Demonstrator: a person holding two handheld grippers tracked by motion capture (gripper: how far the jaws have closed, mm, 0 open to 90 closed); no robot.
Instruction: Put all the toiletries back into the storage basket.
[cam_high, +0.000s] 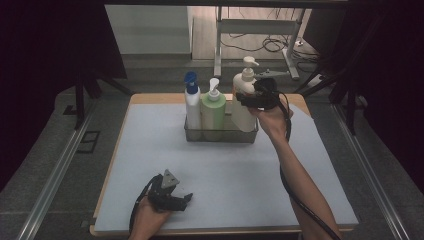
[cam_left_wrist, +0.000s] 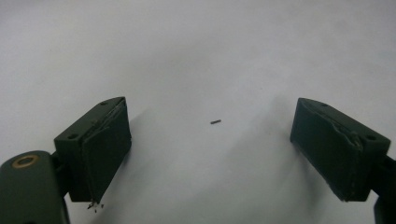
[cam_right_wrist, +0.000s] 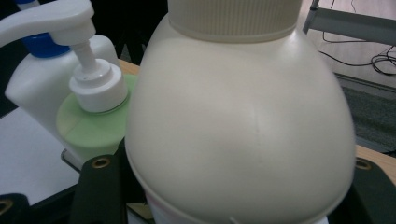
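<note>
A cream pump bottle (cam_high: 243, 112) stands tilted at the right end of a clear wire basket (cam_high: 220, 136), its base at the basket's rim. My right gripper (cam_high: 251, 98) is shut on the bottle's upper body from the right. In the right gripper view the bottle (cam_right_wrist: 238, 121) bulges between the two black fingers (cam_right_wrist: 100, 191). A green pump bottle (cam_high: 213, 111) (cam_right_wrist: 93, 126) and a white bottle with a blue cap (cam_high: 192, 104) (cam_right_wrist: 32, 79) stand upright in the basket to its left. My left gripper (cam_high: 176, 198) (cam_left_wrist: 210, 140) rests open on the pale mat, with nothing between its pads.
The pale mat (cam_high: 225, 175) covers a wooden table (cam_high: 150, 98) and is bare in front of the basket. Metal rails (cam_high: 60, 165) run along both sides of the table. A grey frame stand (cam_high: 260, 30) and cables lie on the floor beyond the far edge.
</note>
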